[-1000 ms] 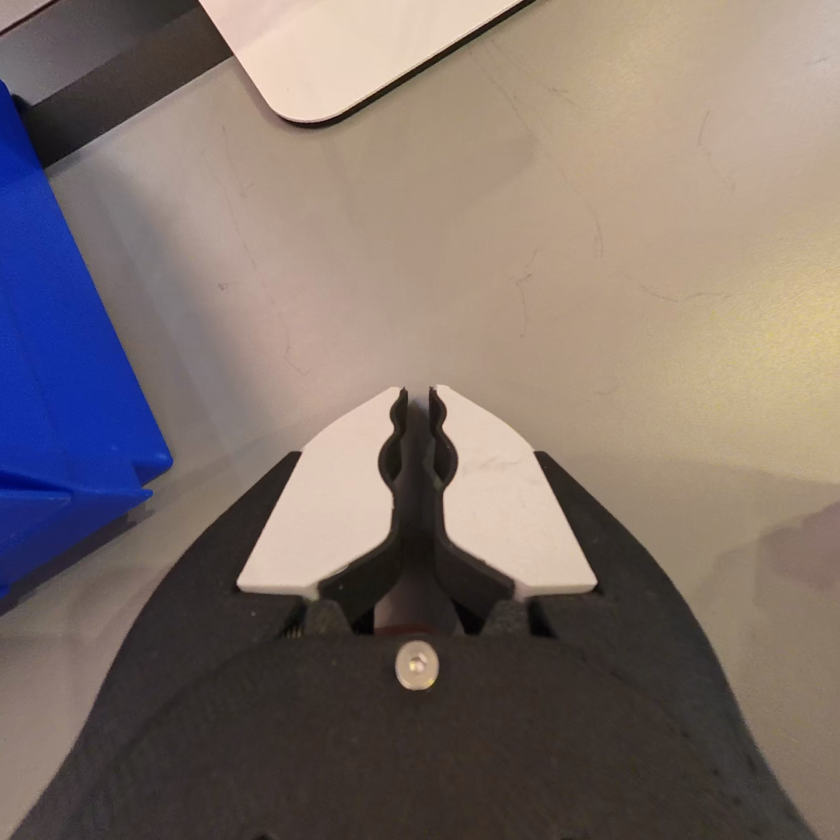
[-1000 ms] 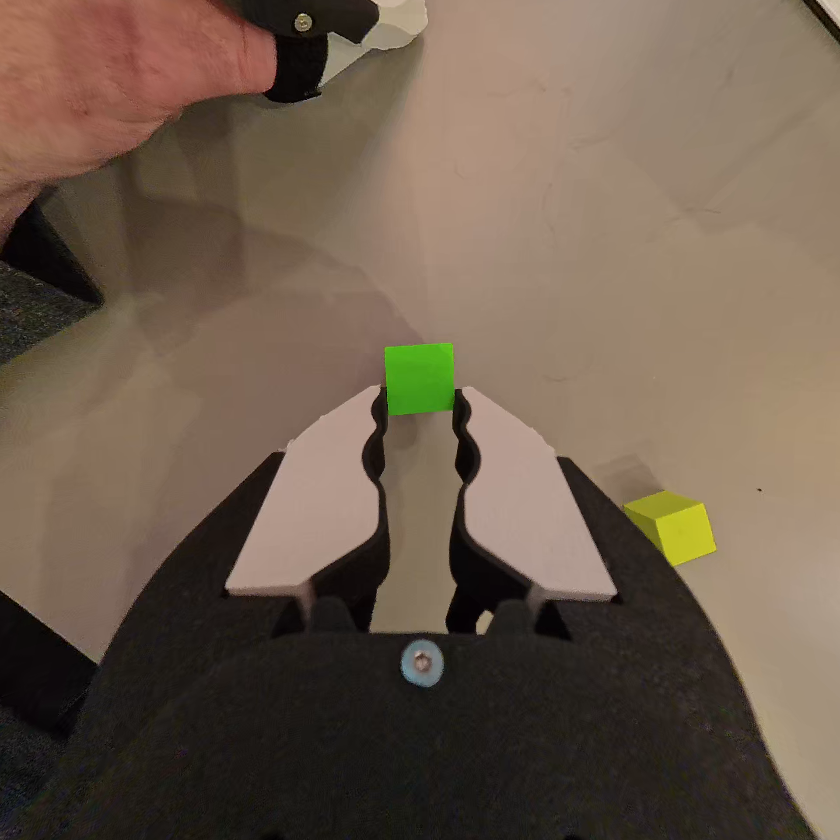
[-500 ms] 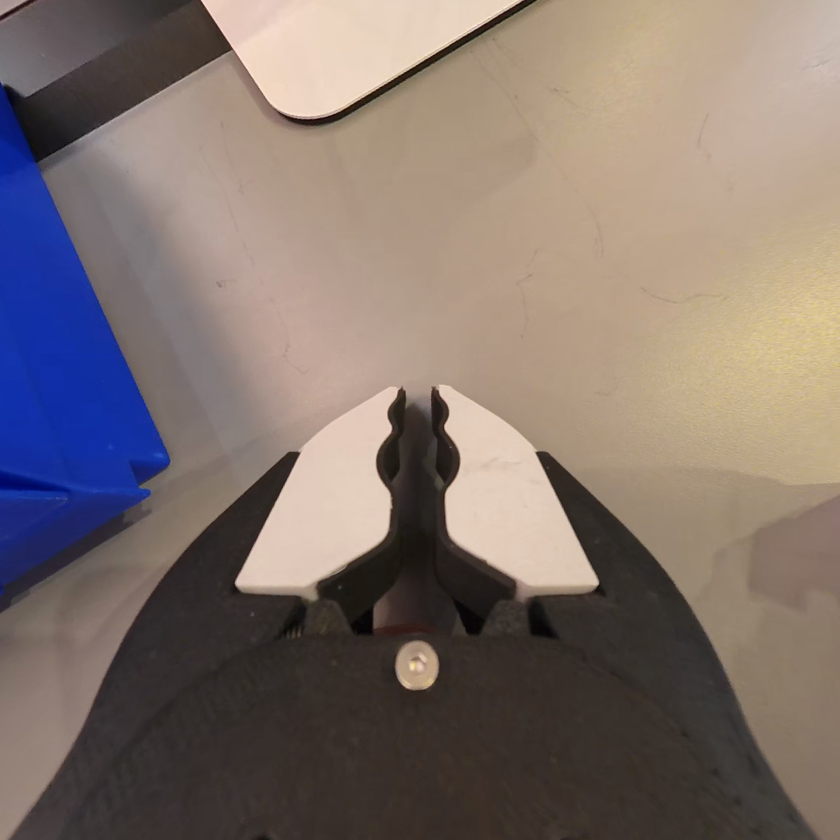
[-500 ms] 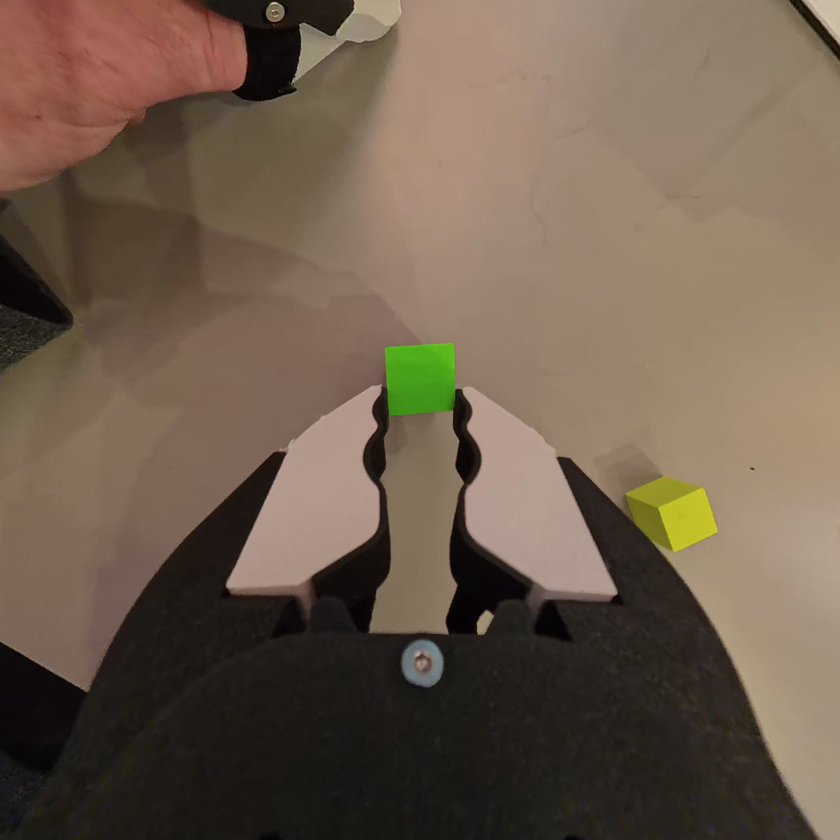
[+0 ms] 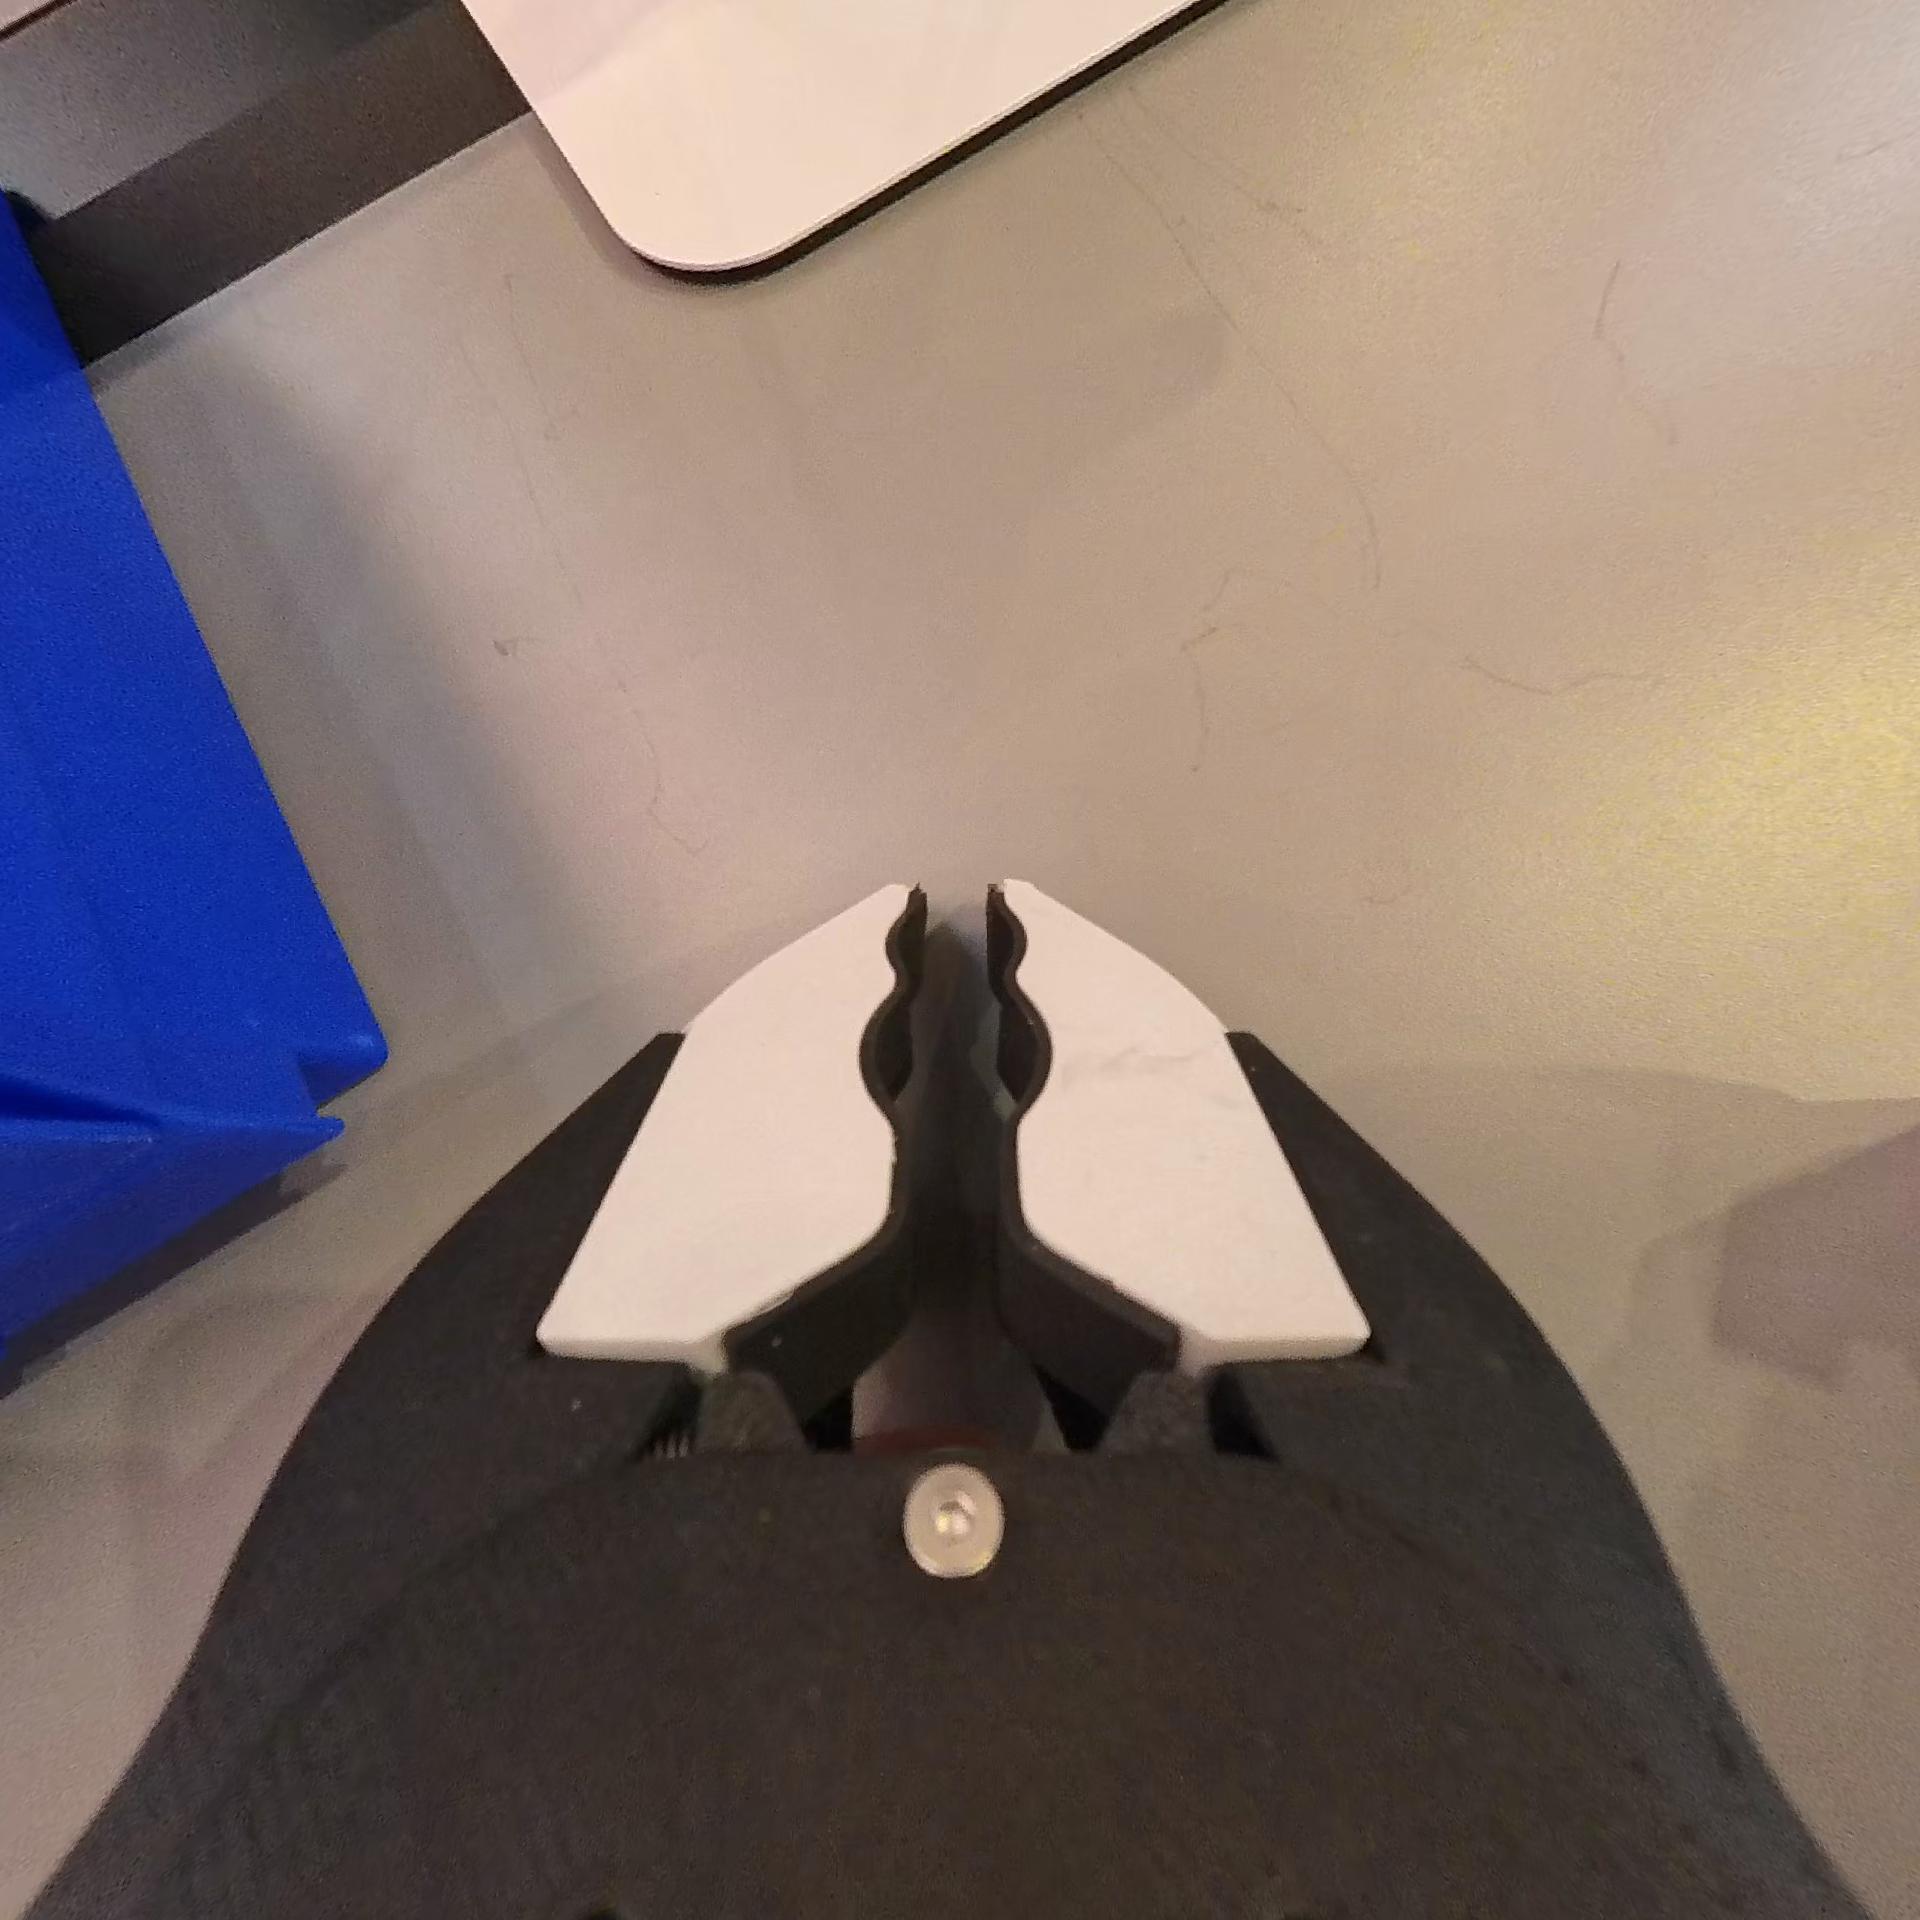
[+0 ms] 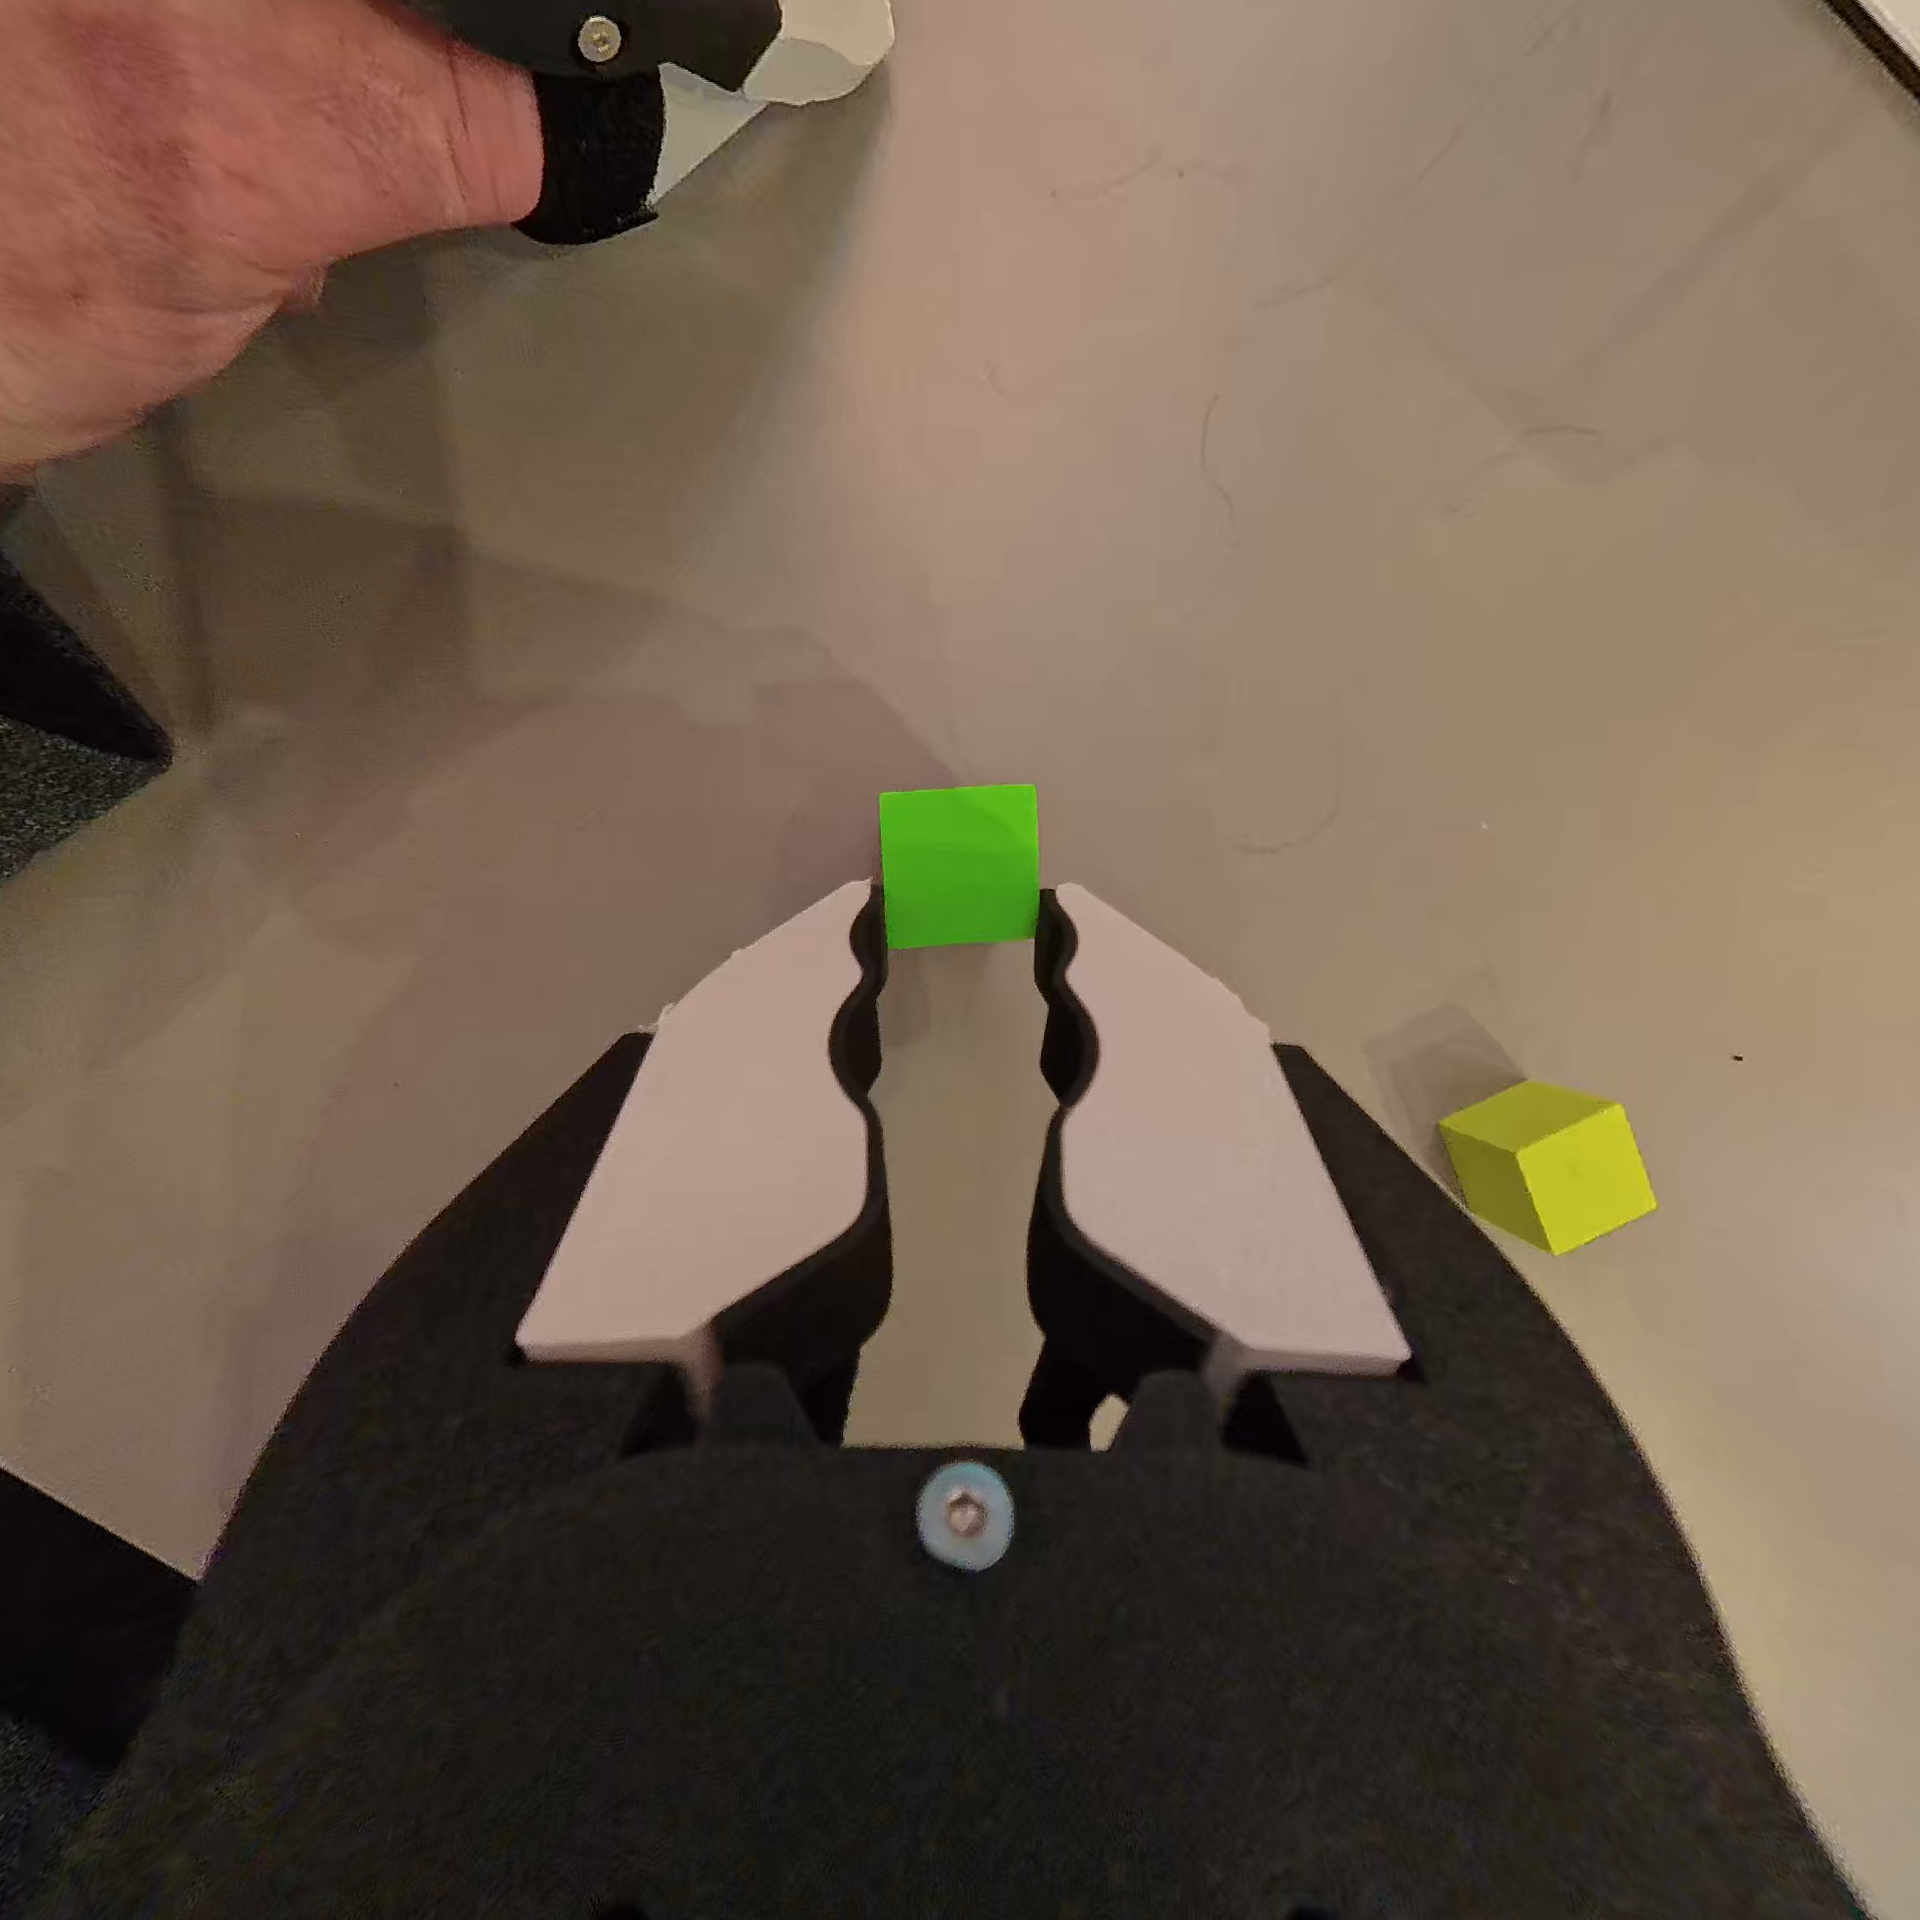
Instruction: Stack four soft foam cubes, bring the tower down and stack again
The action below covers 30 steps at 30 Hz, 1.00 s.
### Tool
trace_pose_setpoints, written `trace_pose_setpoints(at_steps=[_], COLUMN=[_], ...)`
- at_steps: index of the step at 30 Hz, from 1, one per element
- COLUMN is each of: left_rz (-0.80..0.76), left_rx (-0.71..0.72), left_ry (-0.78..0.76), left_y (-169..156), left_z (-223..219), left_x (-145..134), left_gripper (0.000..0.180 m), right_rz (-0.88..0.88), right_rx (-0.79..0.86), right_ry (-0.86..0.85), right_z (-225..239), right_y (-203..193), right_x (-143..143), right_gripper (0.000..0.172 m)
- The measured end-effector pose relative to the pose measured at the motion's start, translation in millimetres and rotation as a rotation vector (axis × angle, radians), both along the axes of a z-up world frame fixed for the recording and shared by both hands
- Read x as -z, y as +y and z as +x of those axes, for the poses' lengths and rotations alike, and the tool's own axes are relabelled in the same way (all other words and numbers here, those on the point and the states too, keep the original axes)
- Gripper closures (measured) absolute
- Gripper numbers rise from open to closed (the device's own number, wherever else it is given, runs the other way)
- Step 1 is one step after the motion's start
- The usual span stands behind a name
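While no tower shows, stacking looks barely begun; right gripper (image 6: pixel 958 902) pinches green cube (image 6: pixel 958 862) | yellow cube (image 6: pixel 1550 1166) loose on table (image 6: pixel 1351 416) | left gripper (image 5: pixel 954 894) nearly closed, empty

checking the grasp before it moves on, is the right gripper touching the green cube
Touching. In the right wrist view the right gripper has both fingertips pressed against the sides of the green cube, with no gap on either side.

Blue bin (image 5: pixel 125 831) cut off at left, white board (image 5: pixel 831 104) (rounded corner only) cropped above
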<state>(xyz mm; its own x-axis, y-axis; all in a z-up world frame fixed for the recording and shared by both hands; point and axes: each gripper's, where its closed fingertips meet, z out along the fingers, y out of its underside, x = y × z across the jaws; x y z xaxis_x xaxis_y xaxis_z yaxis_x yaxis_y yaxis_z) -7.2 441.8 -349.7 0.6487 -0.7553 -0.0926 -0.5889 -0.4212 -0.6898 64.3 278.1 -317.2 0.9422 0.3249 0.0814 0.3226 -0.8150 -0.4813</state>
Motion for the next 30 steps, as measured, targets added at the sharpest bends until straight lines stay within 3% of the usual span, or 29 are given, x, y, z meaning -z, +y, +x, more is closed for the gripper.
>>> trace_pose_setpoints(at_steps=[2, 5, 10, 13, 17, 25, 30], left_rz=[0.0, -0.001, -0.003, -0.004, -0.005, -0.007, -0.01], left_rx=[0.0, 0.001, 0.002, 0.002, 0.002, 0.005, 0.005], left_ry=[0.0, -0.001, -0.002, -0.003, -0.003, -0.004, -0.006], left_y=[0, 0, 0, 0, -1, -1, -1], left_z=[0, 0, 0, 0, 0, 0, 0], left_x=[0, 0, 0, 0, 0, 0, 0], left_gripper=[0.169, 0.169, 0.169, 0.169, 0.169, 0.169, 0.169], right_rz=[0.007, 0.018, 0.027, -0.003, -0.01, -0.009, -0.047], right_rx=[0.003, 0.008, -0.005, -0.015, -0.051, -0.443, -0.541], right_ry=[0.001, 0.023, 0.029, 0.048, 0.038, 0.062, 0.05], right_z=[0, -2, -1, -2, -3, -19, -13], right_y=[0, 1, -3, -3, 2, 7, 11], right_x=[0, 0, 3, 13, 23, 21, 19], right_gripper=[0.145, 0.126, 0.124, 0.125, 0.143, 0.144, 0.144])
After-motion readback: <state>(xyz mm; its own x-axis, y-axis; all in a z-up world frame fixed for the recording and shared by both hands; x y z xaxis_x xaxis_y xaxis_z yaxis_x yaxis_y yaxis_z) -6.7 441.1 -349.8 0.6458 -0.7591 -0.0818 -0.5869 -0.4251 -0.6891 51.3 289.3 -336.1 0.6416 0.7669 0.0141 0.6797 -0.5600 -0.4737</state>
